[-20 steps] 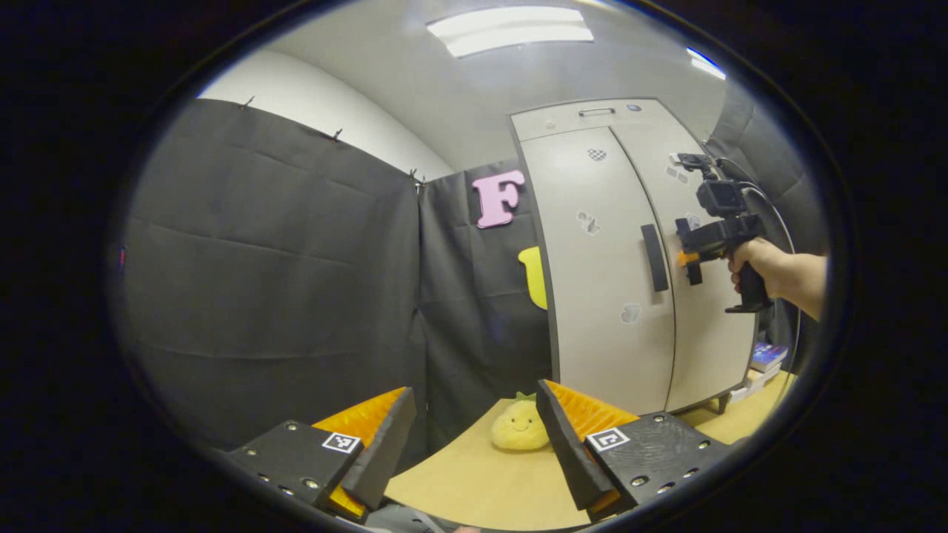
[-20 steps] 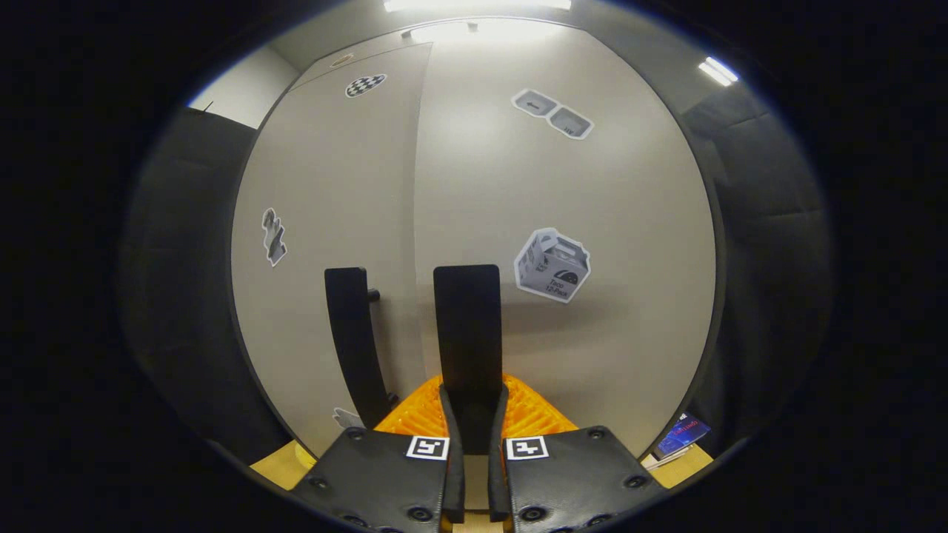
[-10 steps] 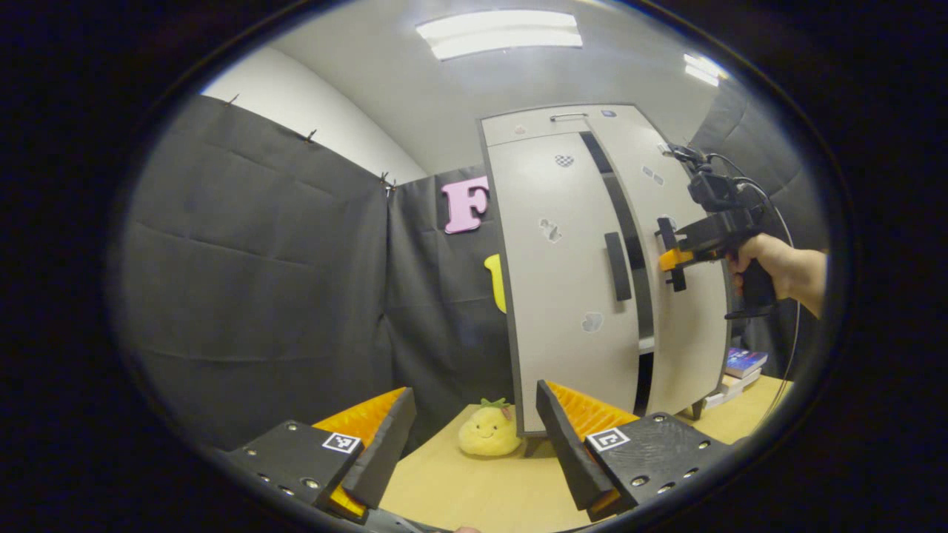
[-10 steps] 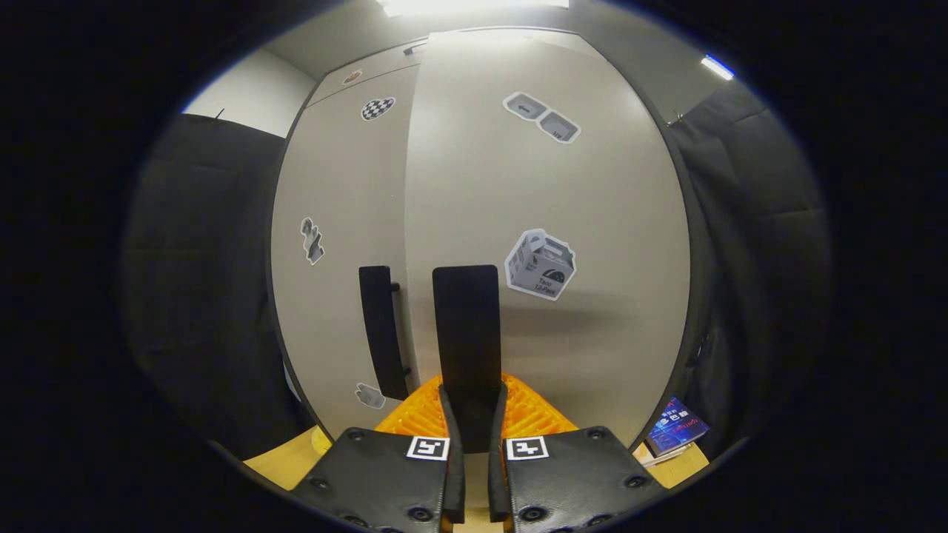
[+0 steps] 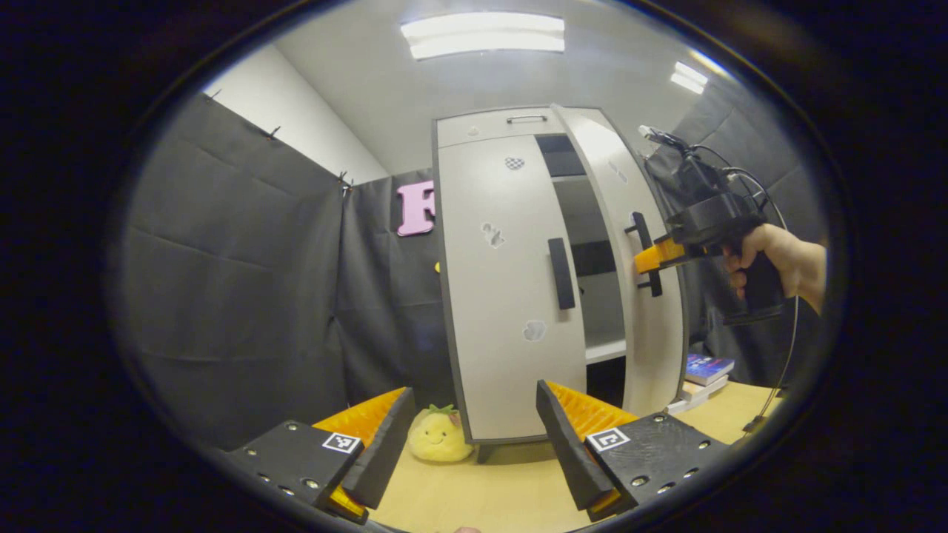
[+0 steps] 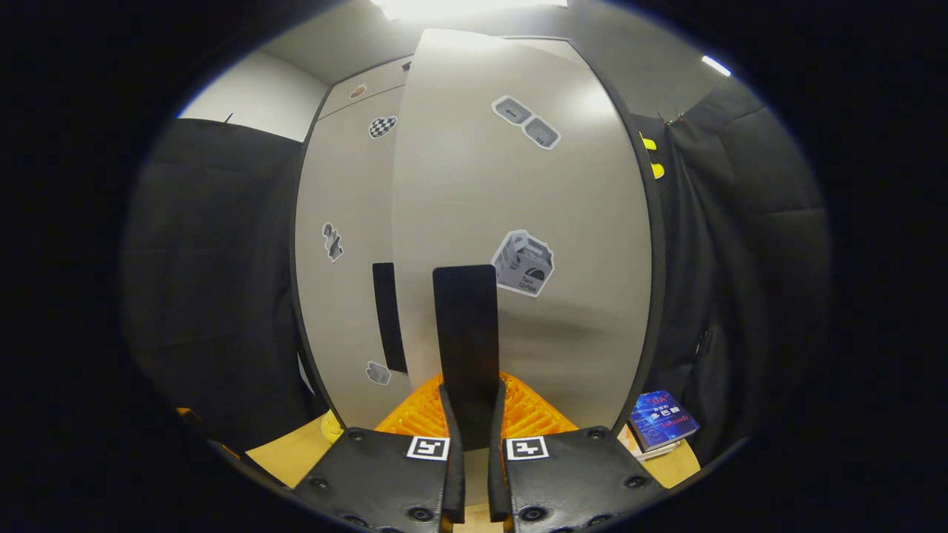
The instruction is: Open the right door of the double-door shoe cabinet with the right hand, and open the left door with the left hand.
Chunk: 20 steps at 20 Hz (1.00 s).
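From left gripper view: right door (image 5: 629, 259) of shoe cabinet (image 5: 511, 126) now swung well out vs 1 s ago, when it sat flush; shelves inside showing. Right gripper (image 5: 643, 260), held by a hand (image 5: 778, 263), clamped on right handle (image 5: 646, 255). Left gripper (image 5: 474, 429) wide apart, holding nothing, low over table (image 5: 481, 496), far from left door (image 5: 507, 296), which stays closed; left handle (image 5: 561, 274) untouched. Plush toy (image 5: 438, 437) by cabinet foot.

Right gripper view: fingers pinched on right handle (image 6: 465, 333); door face (image 6: 518, 222) has turned away from left door (image 6: 344, 259). Right half nearly done; left half pending.

Plush toy (image 5: 440, 435) left of cabinet (image 5: 511, 289), books (image 5: 703, 368) to its right
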### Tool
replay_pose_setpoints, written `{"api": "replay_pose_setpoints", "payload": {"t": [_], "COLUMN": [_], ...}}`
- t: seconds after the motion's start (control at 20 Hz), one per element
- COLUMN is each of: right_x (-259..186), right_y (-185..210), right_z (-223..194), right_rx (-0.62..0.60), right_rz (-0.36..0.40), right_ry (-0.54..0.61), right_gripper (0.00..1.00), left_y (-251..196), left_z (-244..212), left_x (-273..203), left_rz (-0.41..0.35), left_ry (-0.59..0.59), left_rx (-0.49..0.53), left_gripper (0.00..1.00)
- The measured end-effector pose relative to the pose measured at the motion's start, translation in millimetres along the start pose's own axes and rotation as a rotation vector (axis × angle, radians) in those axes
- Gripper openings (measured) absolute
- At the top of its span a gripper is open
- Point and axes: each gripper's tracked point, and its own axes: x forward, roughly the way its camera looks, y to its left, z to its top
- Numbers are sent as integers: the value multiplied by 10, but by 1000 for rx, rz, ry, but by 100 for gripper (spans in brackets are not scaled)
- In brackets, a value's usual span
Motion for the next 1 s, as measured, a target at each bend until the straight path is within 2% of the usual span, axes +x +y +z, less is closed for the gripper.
{"api": "replay_pose_setpoints", "payload": {"t": [0.75, 0.8, 0.85, 1.0], "right_x": [-245, -267, -273, -277], "right_y": [-261, -281, -297, -357], "right_z": [31, 33, 29, 44], "right_rx": [-1, -2, -5, -11], "right_rz": [-33, -39, -46, -63], "right_ry": [-3, -6, -7, -13], "right_gripper": [13, 10, 13, 13], "left_y": [-832, -881, -930, -1064], "left_z": [94, 87, 81, 101], "left_x": [272, 289, 300, 326], "left_rz": [-159, -167, -175, -197], "left_ry": [-24, -22, -21, -23], "left_rx": [-18, -21, -24, -26], "left_gripper": [94, 94, 94, 94]}}
